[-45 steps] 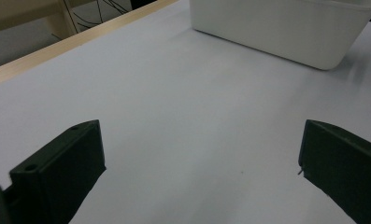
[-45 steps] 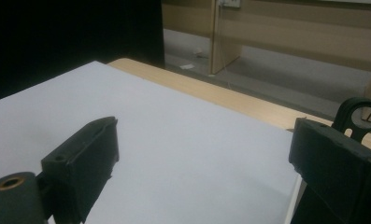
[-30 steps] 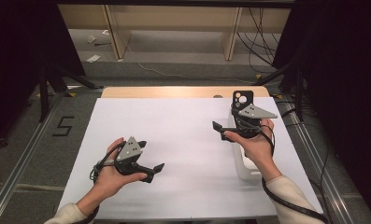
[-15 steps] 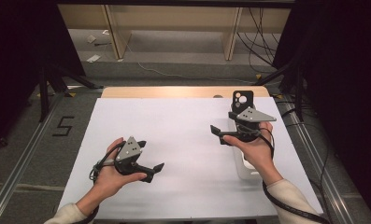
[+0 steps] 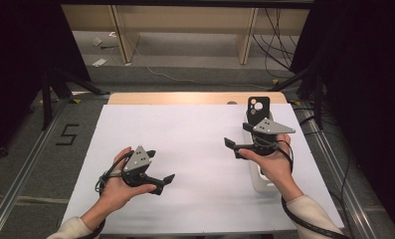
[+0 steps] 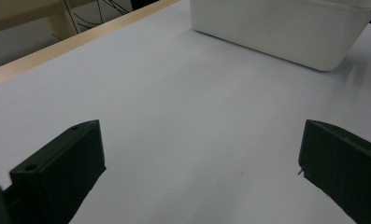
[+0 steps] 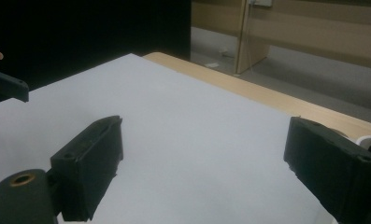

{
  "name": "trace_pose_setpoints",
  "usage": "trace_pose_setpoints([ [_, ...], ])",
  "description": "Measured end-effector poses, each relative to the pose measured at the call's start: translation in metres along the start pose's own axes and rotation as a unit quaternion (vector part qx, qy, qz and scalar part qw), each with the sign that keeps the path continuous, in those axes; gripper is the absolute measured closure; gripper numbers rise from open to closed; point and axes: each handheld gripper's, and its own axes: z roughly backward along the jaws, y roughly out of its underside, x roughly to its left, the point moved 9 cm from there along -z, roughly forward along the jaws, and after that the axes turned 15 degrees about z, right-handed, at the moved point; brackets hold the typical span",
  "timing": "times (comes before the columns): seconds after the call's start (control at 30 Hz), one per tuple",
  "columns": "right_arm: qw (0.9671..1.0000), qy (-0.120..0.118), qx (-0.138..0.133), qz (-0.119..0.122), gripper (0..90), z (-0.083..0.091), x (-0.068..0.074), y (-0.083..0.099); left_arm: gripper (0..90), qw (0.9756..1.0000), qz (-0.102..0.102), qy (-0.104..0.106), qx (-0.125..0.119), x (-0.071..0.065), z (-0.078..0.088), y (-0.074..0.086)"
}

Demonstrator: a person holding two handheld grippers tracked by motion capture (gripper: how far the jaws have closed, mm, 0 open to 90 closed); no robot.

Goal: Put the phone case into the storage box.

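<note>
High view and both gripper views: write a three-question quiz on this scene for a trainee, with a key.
1. True or false: the left gripper holds a thing between its jaws.
2. Multiple choice: the white bin lies at which side of the white table sheet in the high view? A) left B) right C) middle
3. What black thing stands up from the far end of the bin, beyond the right gripper?

Key:
1. False; both grippers are open and empty above bare sheet.
2. B; it lies partly under the right hand.
3. A black phone case with camera cut-outs.
</note>
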Motion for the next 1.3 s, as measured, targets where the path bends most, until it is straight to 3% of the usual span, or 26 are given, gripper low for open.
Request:
trace_pose_setpoints([
  [0.9,0.9996,-0.026,-0.009,0.008,14.0,0.014,0.015,0.002,0.0,1.0,0.002,-0.001,-0.002,0.001,0.001,-0.001],
  [1.3,0.9995,-0.027,-0.011,0.009,13.9,0.023,0.016,0.006,0.0,1.0,0.002,-0.002,-0.002,0.002,0.001,-0.001],
])
